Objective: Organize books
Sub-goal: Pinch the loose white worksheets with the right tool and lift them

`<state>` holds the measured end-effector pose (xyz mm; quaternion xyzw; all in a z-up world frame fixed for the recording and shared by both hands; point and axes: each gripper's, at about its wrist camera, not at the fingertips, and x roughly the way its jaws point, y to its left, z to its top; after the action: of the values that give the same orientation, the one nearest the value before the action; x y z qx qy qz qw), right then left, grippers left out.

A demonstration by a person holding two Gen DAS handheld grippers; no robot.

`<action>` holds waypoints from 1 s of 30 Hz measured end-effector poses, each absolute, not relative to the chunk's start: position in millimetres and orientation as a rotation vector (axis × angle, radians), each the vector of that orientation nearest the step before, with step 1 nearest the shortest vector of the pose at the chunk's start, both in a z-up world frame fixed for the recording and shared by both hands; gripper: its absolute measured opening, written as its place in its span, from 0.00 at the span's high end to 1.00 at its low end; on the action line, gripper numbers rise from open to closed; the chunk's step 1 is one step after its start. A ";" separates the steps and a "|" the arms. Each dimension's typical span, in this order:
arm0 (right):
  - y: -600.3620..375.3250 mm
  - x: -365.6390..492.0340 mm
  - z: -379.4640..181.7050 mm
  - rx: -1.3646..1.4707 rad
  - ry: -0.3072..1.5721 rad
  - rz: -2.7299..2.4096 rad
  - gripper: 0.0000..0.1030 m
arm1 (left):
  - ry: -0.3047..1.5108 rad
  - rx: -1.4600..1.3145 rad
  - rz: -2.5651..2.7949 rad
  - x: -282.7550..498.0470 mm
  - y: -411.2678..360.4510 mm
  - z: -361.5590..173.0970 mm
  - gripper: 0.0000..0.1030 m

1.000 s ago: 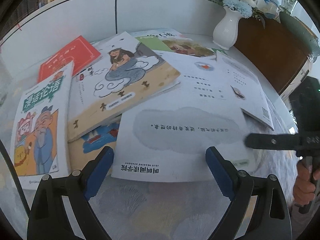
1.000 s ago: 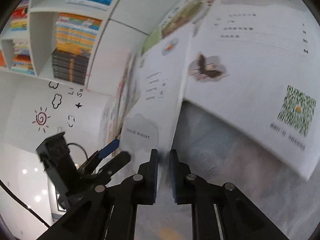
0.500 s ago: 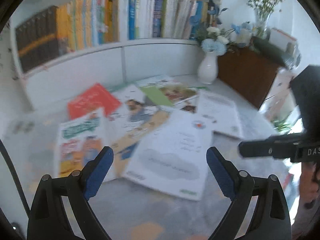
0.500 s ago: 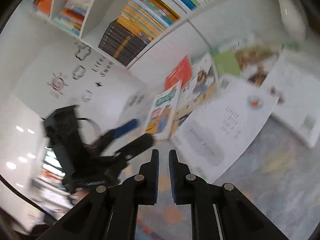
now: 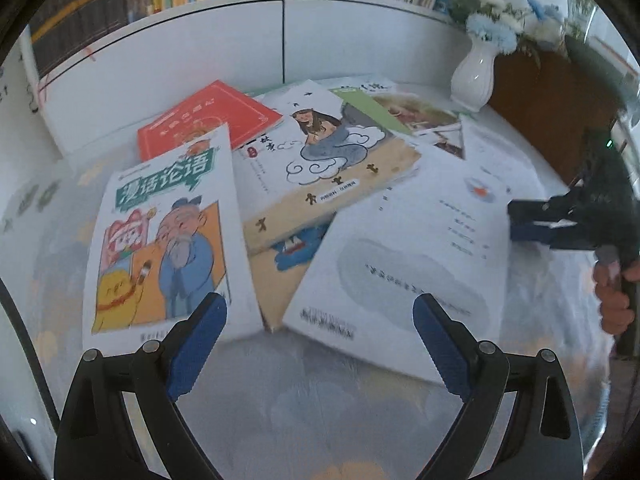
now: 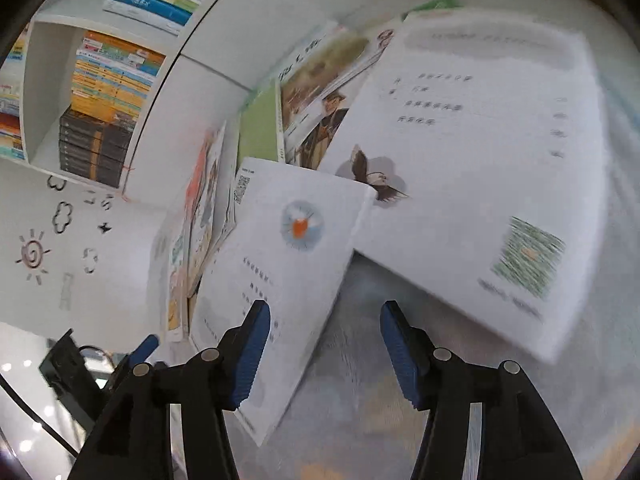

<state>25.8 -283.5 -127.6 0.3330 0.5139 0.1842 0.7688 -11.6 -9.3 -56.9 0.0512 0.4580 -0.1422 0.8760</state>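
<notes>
Above scattered books (image 5: 328, 160), left tool (image 5: 320, 340) tilted down, jaws apart, empty

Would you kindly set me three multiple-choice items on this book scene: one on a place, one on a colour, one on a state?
1. Where does the vase stand?
A. beside the wooden cabinet
B. on the red book
C. on the shelf

2. What colour are the gripper pads?
A. red
B. blue
C. green

3. How is the right gripper?
A. shut on a book
B. shut, empty
C. open, empty

Key:
1 A, the vase sits at the cabinet's side.
2 B, the pads are blue in both views.
3 C, its jaws have just been opening and nothing is between the pads.
</notes>
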 end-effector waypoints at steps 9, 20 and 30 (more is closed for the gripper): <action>-290.0 48.4 -140.5 0.827 1.020 0.533 0.47 | 1.005 0.171 -0.271 20.3 -18.6 -82.8 0.07; -265.5 27.5 -113.4 0.762 0.881 0.662 0.91 | 1.004 0.158 -0.266 25.4 -12.5 -86.0 0.07; -265.7 21.2 -81.5 0.838 0.836 0.570 0.95 | 1.017 0.116 -0.272 16.8 -1.3 -71.5 0.08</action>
<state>21.2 -265.7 -81.5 0.3896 0.3886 0.2650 0.7918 16.8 -1.3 -71.5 0.0551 0.4852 -0.1296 0.8630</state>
